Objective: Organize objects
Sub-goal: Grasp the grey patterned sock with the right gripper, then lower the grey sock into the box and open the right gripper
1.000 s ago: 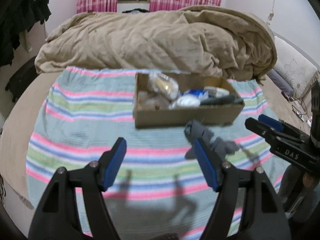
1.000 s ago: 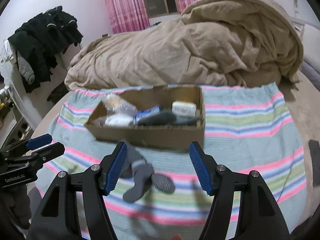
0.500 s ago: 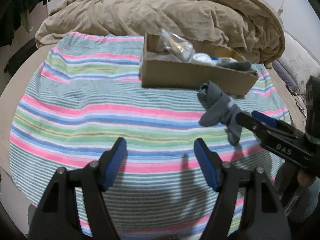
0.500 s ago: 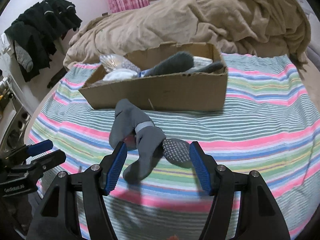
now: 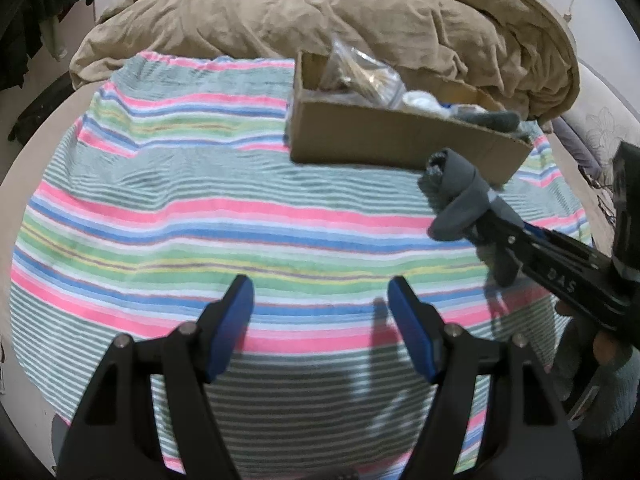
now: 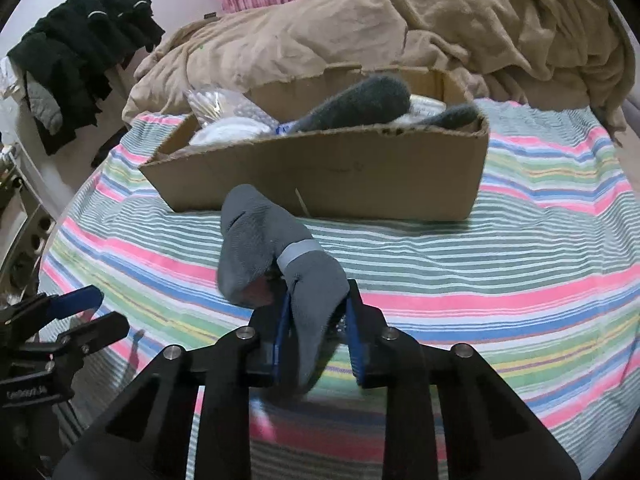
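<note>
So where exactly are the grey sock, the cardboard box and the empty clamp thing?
grey sock [image 6: 280,248]: right wrist view, on its folded upper part above the blue pads.
cardboard box [image 6: 360,172]: right wrist view, on its bare front wall.
left gripper [image 5: 320,312]: left wrist view, midway between its open fingertips.

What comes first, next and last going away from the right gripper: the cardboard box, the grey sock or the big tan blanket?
In the right wrist view:
1. Grey sock, pinched in the right gripper.
2. Cardboard box, just beyond, on the striped cloth.
3. Tan blanket, heaped behind the box.
</note>
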`<state>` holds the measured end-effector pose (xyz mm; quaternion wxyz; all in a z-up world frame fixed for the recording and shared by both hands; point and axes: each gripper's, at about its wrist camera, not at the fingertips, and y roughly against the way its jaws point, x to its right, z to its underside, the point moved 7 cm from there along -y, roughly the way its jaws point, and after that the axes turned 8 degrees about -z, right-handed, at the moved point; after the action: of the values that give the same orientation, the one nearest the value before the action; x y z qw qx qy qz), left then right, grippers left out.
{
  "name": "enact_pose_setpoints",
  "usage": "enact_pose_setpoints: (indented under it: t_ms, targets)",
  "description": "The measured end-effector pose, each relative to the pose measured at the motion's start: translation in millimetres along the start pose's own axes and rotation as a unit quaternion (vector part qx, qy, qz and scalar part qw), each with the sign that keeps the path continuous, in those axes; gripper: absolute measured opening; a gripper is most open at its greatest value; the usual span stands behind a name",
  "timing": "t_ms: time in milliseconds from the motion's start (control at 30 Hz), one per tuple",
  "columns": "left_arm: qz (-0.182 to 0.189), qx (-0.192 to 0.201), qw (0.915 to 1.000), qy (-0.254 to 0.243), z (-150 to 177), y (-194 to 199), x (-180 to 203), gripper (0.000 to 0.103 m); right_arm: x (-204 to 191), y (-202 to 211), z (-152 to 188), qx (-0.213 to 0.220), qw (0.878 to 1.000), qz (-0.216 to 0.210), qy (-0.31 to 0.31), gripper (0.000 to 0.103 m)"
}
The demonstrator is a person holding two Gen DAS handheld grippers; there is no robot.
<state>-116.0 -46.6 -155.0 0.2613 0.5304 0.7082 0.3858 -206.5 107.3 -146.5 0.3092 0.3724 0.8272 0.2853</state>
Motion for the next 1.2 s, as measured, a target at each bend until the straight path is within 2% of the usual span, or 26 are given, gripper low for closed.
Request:
enact_pose_setpoints:
  t_ms: [233, 433, 600, 867, 1033, 1200]
  targets:
    - [0.005, 0.023, 0.9997, -0.005, -16, 19, 6, 0.071, -5, 34, -15, 0.027, 1.000, 0.001, 0.010, 0.026]
    - [0.008, 0.045, 0.9989, -0.012, -39, 31, 11, 0.072, -13, 57, -47, 0.059, 0.998, -0.002, 0.026, 0.026]
    - [0.007, 0.063, 0.9979, -0.014, -63, 34, 12, 0.071, -13, 56, -78, 0.072, 0.996, 0.003, 0.043, 0.026]
    - [0.011, 0.079, 0.9964, -0.028, -103, 19, 15, 0.072, 1, 17, -119, 0.063, 0.996, 0.013, 0.058, 0.027]
    - [0.014, 0.070, 0.9971, -0.027, -117, -3, 16, 0.072, 5, -17, -125, 0.039, 0.997, 0.016, 0.072, 0.027]
    - [0.011, 0.053, 0.9982, -0.024, -115, -23, 16, 0.072, 12, -49, -120, 0.015, 0.997, 0.027, 0.076, 0.030]
